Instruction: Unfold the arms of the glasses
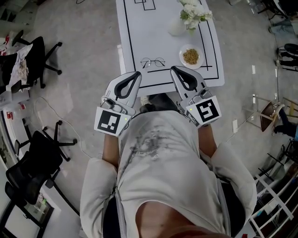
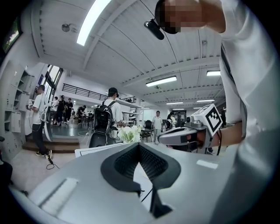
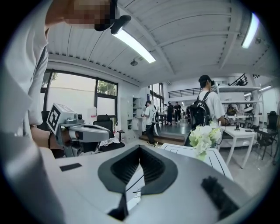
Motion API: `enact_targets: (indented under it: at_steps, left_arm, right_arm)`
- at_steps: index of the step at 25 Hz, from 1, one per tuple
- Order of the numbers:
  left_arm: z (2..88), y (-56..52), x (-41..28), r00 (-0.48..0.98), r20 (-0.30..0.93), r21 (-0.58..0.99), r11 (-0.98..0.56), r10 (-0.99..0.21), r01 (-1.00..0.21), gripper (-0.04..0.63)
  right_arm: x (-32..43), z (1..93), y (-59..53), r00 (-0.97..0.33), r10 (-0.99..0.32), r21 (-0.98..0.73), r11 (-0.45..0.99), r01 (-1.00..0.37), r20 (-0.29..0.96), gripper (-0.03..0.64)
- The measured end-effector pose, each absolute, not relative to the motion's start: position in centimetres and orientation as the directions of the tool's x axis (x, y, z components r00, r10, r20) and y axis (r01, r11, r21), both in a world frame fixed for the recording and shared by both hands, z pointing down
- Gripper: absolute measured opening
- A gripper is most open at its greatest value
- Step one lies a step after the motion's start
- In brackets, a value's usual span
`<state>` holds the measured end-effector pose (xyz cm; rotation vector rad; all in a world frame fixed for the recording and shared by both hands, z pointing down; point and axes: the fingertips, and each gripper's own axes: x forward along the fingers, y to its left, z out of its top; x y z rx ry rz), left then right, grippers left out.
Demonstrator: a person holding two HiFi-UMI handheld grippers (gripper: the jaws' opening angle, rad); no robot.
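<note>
glasses [image 1: 153, 62] are lying on the worktop [image 1: 132, 32] at 12 o'clock from the left gripper [image 1: 138, 73] and right gripper [image 1: 173, 69], fingers clenching on nothing; a hard pinch is probably risking bending the thin frame.

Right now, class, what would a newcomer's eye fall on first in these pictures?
First come the two big grey grippers held at the near edge of the white table: the left gripper and the right gripper, both shut and empty. Just beyond and between them lie the thin-rimmed glasses, untouched. Farther right stand a small bowl with brown contents and a bunch of white flowers.
</note>
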<state>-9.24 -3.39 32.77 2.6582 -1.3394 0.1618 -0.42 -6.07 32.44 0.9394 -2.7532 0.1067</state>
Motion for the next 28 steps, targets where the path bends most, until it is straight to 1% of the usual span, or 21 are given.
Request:
enact_targets:
  at_steps: [11,15,20,24,28]
  left_arm:
    - [34.2,-7.0,-9.0,0.592,0.192,0.100,-0.585,-0.782,-0.805,0.009]
    - [35.0,-8.1,-8.7,0.602,0.173,0.058,-0.603,-0.779,-0.796,0.009]
    - [35.8,-8.9,-8.5,0.595,0.187,0.031,-0.601,-0.782,-0.799,0.009]
    - [36.9,-9.4,-8.6,0.588,0.213,0.013,-0.600,-0.780,-0.800,0.009]
    - [38.5,-9.8,-8.7,0.585,0.259,0.026,-0.600,-0.768,-0.800,0.009]
  right_arm:
    - [-0.3,33.7,-9.1,-0.769,-0.584,0.020,0.799,-0.601,0.261,0.017]
    - [0.0,34.5,-10.0,-0.766,-0.577,0.030,0.804,-0.594,0.282,0.017]
    - [0.2,35.9,-10.6,-0.765,-0.563,0.054,0.815,-0.577,0.312,0.017]
    - [-0.1,36.9,-10.9,-0.767,-0.538,0.094,0.835,-0.542,0.351,0.017]
    - [-0.2,38.3,-11.3,-0.762,-0.520,0.108,0.846,-0.523,0.386,0.017]
